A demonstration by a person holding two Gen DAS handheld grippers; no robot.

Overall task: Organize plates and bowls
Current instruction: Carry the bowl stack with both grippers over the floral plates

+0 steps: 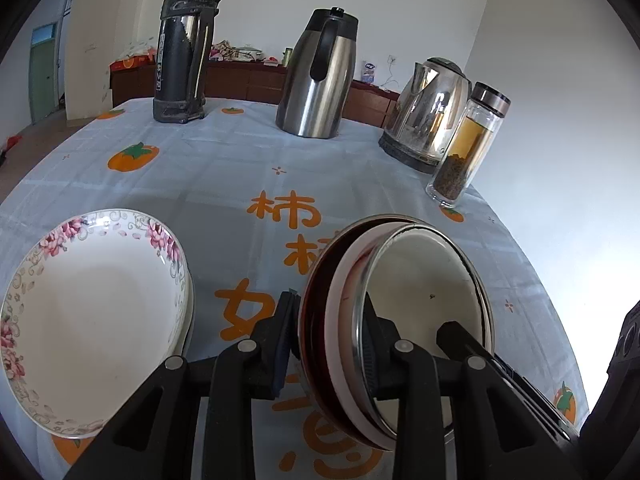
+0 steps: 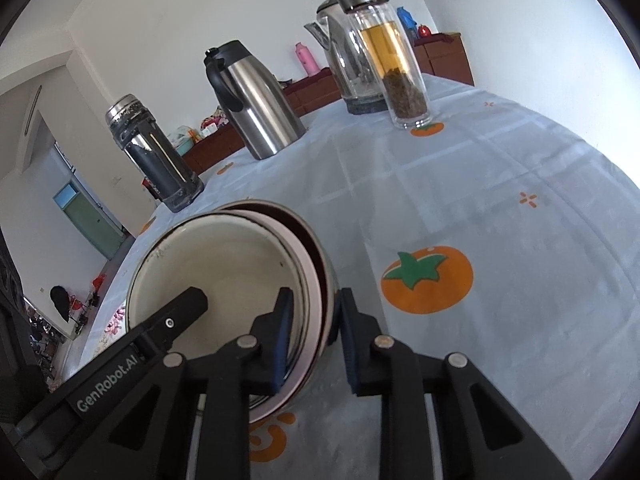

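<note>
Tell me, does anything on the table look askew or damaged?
The nested bowls sit unevenly, rims offset, gripped on opposite sides by the left gripper and right gripper. The flowered plates lie flat. No visible spills or damage.

We see a home, probably a dining room: a table under a persimmon-print cloth (image 1: 208, 168), a thermos (image 1: 186, 44), a steel carafe (image 1: 320, 76), an electric kettle (image 1: 428, 112), and a wooden sideboard (image 1: 256, 82) with household clutter.
</note>
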